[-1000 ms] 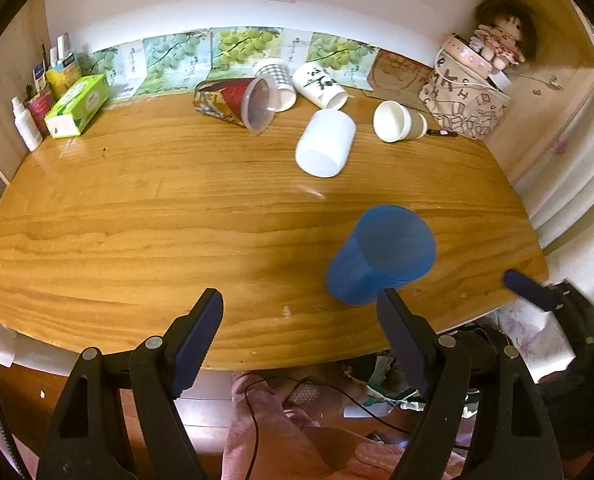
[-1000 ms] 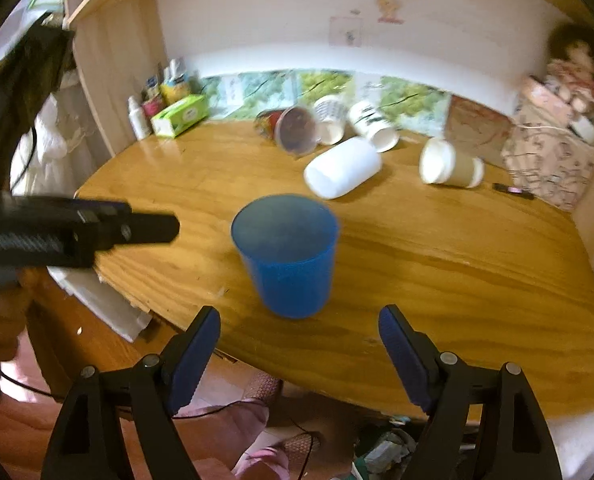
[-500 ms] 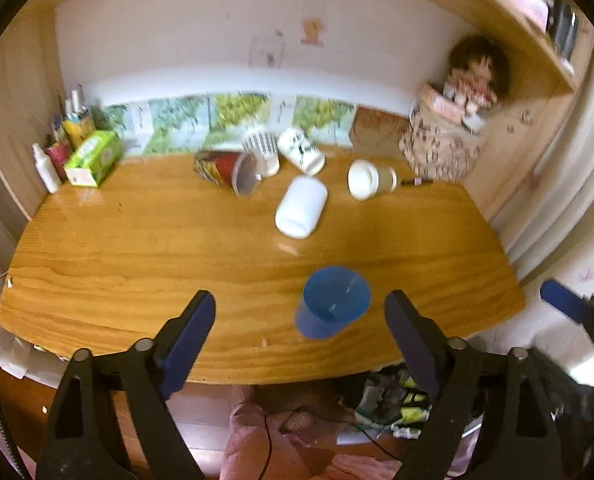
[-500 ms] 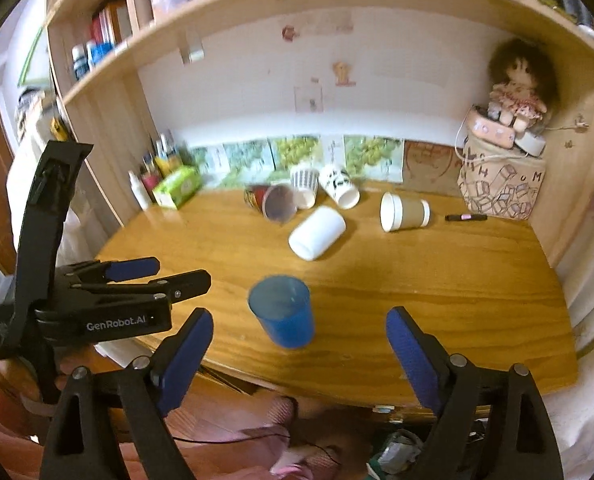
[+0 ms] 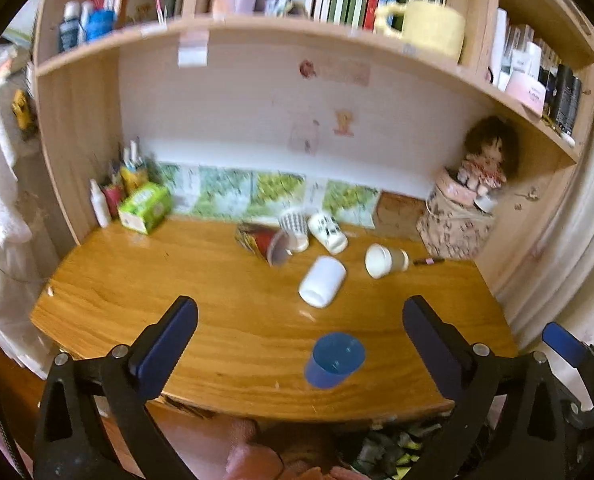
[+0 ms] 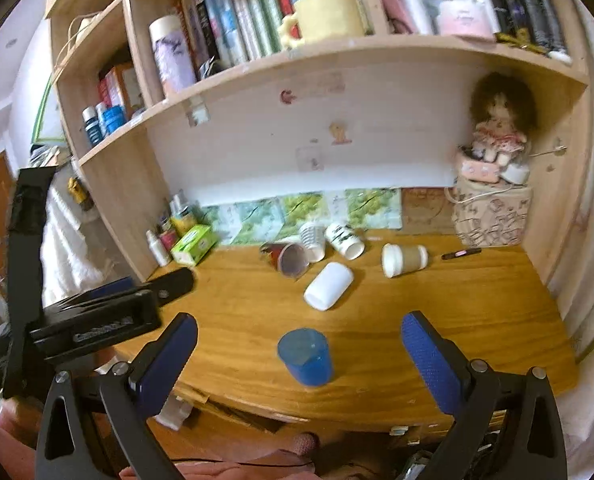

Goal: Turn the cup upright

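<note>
- The blue cup [image 5: 334,360] [image 6: 305,356] stands upright, mouth up, on the wooden desk [image 5: 217,280] [image 6: 477,312], close to the front edge.
- The left gripper [image 5: 299,334] hangs back off the desk edge, jaws spread wide, nothing between them; the cup sits in the gap at about 5 o'clock from the middle, touching neither finger.
- The right gripper [image 6: 299,338] is just as wide apart and empty-handed, and the cup stands between its two blue pads, clear of both.
- In the right wrist view, the left gripper [image 6: 97,320] shows from the side at 9 o'clock, jutting over the near left corner of the desk.
- Behind the blue cup, at 12 o'clock, a white cup [image 5: 321,281] [image 6: 329,286] lies on its side.
- Further back, a red patterned cup [image 5: 263,240] [image 6: 285,258], a striped cup [image 5: 295,228] [image 6: 313,240] and a white printed cup [image 5: 328,232] [image 6: 344,240] lie tipped over in a cluster.
- At 2 o'clock from the white cup, a paper cup with a white lid [image 5: 387,260] [image 6: 404,259] lies on its side, with a pen [image 5: 429,260] [image 6: 461,253] just beyond it.
- A green tissue box [image 5: 145,207] [image 6: 195,243] sits in the back left corner.
- A doll [image 5: 485,160] [image 6: 499,120] perches on a patterned box [image 5: 453,224] [image 6: 491,212] at the back right.
</note>
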Available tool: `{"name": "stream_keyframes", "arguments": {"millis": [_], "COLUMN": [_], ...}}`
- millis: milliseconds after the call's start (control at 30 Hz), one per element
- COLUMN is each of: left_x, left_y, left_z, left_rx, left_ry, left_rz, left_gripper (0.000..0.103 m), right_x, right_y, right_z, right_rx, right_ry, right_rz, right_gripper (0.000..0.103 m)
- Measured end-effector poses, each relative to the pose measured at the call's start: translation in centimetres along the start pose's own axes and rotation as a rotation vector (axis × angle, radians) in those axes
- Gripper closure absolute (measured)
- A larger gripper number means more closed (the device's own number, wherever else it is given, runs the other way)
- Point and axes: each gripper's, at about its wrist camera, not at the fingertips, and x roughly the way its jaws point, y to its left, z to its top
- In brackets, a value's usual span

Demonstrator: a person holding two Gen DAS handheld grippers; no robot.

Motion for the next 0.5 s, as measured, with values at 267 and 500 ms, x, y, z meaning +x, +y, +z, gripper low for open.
{"name": "stream_keyframes", "arguments": {"millis": [267,500], "left_x": [-2.2,-3.2], "left_y": [-1.1,-1.5], "left_z": [-0.3,-0.6], "left_rx": [0.051,0.069], "left_ry": [-0.110,-0.160], "left_rz": [0.052,0.117], "left_gripper": [0.001,0.001], "right_x": [0.1,-0.8], "right_y": [-1.7,-1.5], "right_z": [-0.5,-0.8], "right_rx": [0.094,0.080], "right_ry": [-0.017,-0.071], "right_rz": [-0.025,-0.044], "right_gripper": [0.001,0.001]}}
